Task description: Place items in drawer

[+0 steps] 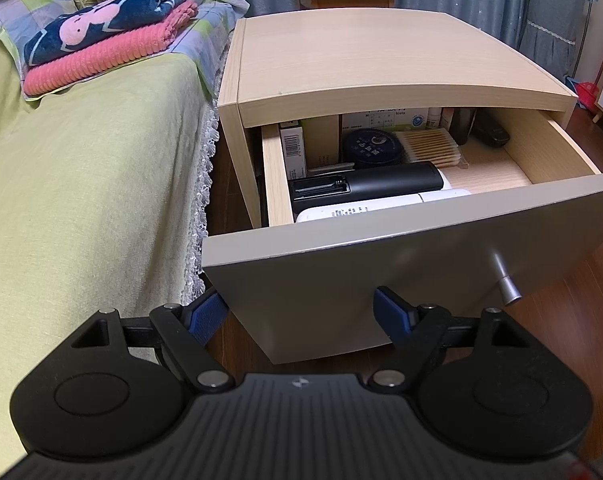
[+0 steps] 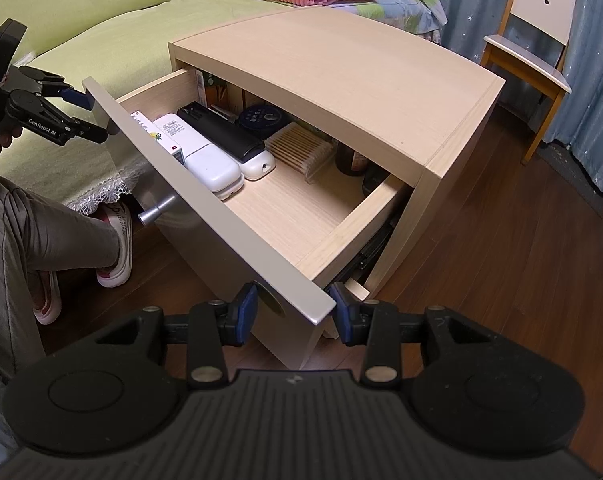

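1. The left gripper (image 1: 301,314) is hanging low in front of the pale wooden nightstand's pulled-out drawer (image 1: 381,268), blue-padded fingers spread wide with nothing between them.
2. The drawer's grey front panel is sitting just ahead of that gripper, and its stubby silver knob (image 1: 504,280) is sticking out ahead and to the right of the fingers.
3. The right gripper (image 2: 295,314) is also spread wide and empty, its pads sitting either side of the drawer front's near corner. Can't tell if they're actually touching it.
4. Ahead and left of the right gripper, inside the drawer, a white remote control (image 2: 199,148), a black remote (image 2: 221,130) and a small white rounded gadget (image 2: 257,166) are lying side by side.
5. Further in, a clear box of cotton swabs (image 2: 297,148) and a round dark tin (image 2: 261,118) are sitting next to them.
6. The drawer floor straight ahead of the right gripper is bare wood.
7. The person's grey trouser leg (image 2: 41,224) and white shoe (image 2: 117,240) are showing off to its left.
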`<state>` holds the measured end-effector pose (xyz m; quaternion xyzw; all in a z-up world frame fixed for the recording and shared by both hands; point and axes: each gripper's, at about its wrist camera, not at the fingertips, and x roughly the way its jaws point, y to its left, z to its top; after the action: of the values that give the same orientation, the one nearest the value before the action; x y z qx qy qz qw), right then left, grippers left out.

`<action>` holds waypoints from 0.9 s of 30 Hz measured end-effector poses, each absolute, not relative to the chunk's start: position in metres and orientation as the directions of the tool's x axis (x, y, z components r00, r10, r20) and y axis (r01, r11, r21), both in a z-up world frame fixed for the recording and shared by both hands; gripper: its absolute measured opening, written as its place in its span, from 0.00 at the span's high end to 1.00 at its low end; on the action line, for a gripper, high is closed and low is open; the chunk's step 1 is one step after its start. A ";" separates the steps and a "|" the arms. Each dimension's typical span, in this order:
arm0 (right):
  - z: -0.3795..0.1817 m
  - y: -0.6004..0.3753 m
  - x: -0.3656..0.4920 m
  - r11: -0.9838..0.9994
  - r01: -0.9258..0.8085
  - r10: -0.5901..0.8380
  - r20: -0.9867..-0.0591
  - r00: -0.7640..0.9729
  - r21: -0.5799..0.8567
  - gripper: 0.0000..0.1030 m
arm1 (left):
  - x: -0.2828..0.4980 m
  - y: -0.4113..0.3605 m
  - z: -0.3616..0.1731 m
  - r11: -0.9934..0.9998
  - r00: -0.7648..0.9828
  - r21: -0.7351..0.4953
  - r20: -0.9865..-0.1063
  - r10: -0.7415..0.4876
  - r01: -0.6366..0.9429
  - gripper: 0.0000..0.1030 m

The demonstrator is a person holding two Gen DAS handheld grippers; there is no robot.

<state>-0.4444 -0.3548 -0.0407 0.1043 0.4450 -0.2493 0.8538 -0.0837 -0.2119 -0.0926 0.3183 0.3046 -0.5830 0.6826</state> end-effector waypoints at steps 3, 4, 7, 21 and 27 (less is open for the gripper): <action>-0.040 -0.352 -0.445 0.840 0.541 -0.352 -0.807 0.475 -0.047 0.65 | -0.084 -0.209 -0.090 0.126 0.139 0.078 -0.782 -0.608 0.989 0.23; -0.039 -0.351 -0.446 0.832 0.553 -0.360 -0.801 0.478 -0.044 0.65 | -0.084 -0.207 -0.088 0.130 0.140 0.076 -0.779 -0.611 0.989 0.23; -0.035 -0.346 -0.451 0.801 0.598 -0.396 -0.779 0.486 -0.034 0.64 | -0.086 -0.198 -0.083 0.152 0.153 0.074 -0.771 -0.618 0.986 0.23; -0.038 -0.300 -0.449 0.721 0.689 -0.442 -0.713 0.544 0.079 0.63 | -0.116 -0.190 -0.086 0.212 0.190 0.071 -0.763 -0.618 0.975 0.22; -0.055 -0.299 -0.434 0.686 0.723 -0.458 -0.724 0.516 0.081 0.63 | -0.132 -0.206 -0.091 0.210 0.189 0.072 -0.762 -0.619 0.975 0.22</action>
<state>-0.4335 -0.2990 -0.0554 0.1903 0.3483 -0.3477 0.8495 -0.1323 -0.2056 -0.0911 0.2899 0.3072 -0.5578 0.7145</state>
